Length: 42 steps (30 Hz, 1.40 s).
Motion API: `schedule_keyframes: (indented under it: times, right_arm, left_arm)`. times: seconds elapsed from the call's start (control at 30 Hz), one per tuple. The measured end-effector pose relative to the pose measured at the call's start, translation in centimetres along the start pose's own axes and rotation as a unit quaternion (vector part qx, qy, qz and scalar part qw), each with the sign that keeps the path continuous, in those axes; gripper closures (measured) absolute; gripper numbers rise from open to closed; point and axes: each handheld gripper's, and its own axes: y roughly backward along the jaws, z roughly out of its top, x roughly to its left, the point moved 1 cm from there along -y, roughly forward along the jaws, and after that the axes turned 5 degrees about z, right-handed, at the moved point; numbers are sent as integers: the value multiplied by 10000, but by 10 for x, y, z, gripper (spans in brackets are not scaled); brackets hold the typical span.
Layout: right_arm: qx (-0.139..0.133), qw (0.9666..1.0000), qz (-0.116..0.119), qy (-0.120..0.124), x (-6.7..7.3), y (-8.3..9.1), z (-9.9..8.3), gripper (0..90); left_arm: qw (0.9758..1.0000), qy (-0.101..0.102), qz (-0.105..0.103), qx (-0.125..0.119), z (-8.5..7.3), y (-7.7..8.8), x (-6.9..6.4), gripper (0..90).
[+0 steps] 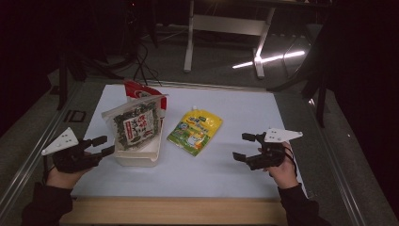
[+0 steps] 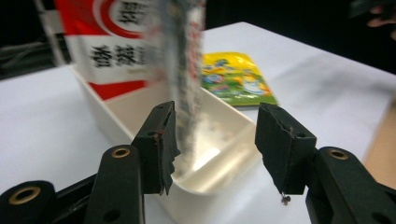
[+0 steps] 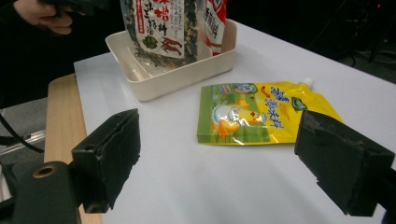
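Two snack packets, a seaweed packet [image 1: 136,126] and a red-and-white packet [image 1: 141,92], already stand in the white tub [image 1: 139,159]. Left claw [image 1: 104,145] is half open beside the seaweed packet, gripping nothing. Right claw [image 1: 243,147] gapes empty near the yellow pouch [image 1: 195,130], which lies flat on the bench [image 1: 244,113], not yet packed.

cream tray [image 1: 141,157] | dark green speckled packet [image 1: 135,126], red-white label | red-white bag [image 1: 143,92] at its 12 o'clock | yellow-green pouch [image 1: 195,130], possibly cartoon print | black grippers
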Motion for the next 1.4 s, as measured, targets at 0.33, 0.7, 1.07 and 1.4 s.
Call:
schedule_keyframes:
  times: [0.33, 0.7, 1.07, 1.4]
  right_arm:
    - [23, 10000, 40, -35, 1, -6, -3, 143]
    - [11, 9999, 100, -121, 1, -8, -6, 158]
    - [29, 9997, -136, 189, 0, -14, -11, 175]
    - [-264, 9993, -251, 53, -2, -16, -15, 146]
  left_arm:
    - [9984, -105, -543, 108, -5, -9, -40, 482]
    - [9925, -179, -1200, 171, 6, -33, -84, 341]
    - [9911, -134, -1297, 276, 5, -72, -111, 53]
    - [9904, -316, -1295, 363, -9, -102, -137, 44]
